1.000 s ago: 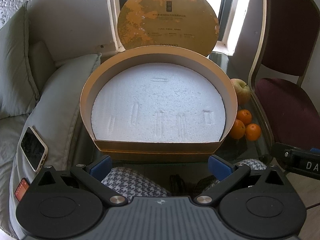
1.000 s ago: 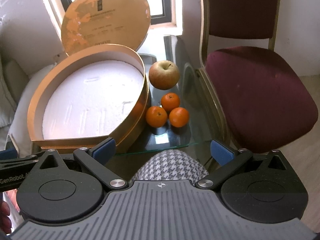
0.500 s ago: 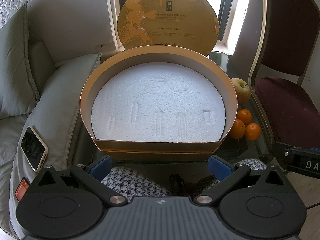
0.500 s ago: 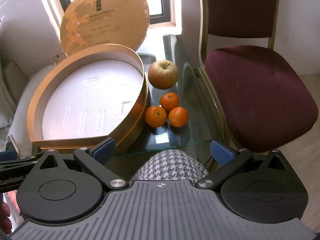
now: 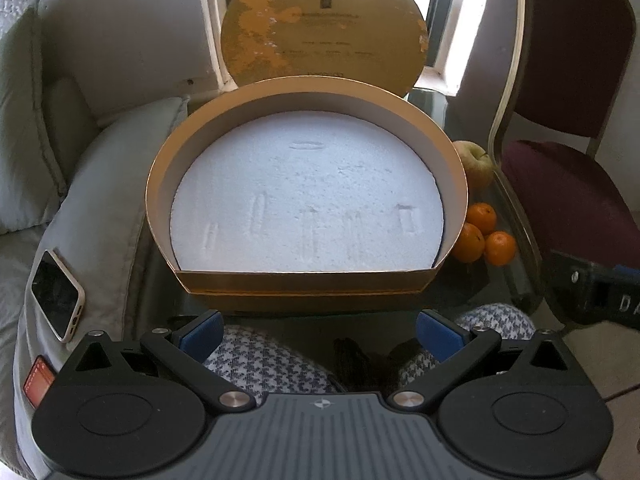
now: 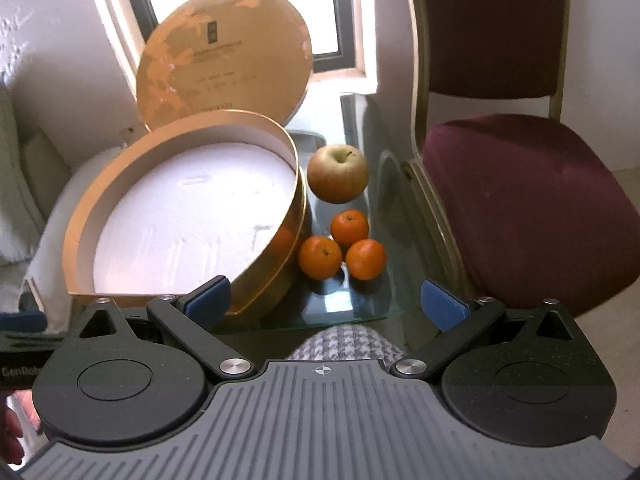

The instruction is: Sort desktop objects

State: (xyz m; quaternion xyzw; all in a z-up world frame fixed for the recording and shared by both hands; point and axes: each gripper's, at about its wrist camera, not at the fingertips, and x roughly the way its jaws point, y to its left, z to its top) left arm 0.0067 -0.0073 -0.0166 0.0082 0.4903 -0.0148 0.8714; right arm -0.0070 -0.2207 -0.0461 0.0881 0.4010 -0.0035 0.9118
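Right gripper (image 6: pixel 326 298) has eased slightly toward the fruit since a second ago; left gripper (image 5: pixel 320 326) unmoved. Both jaws wide open, empty. Apple (image 6: pixel 338 173) and three oranges (image 6: pixel 343 249) sit by the table's right edge beside the box (image 6: pixel 276 248). Judged: sorting not begun.

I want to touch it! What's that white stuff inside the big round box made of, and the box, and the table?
The white pad looks like foam: grainy, matte, dented. The box seems to be golden cardboard with thin walls. The table looks like glass: see-through, with a greenish edge.
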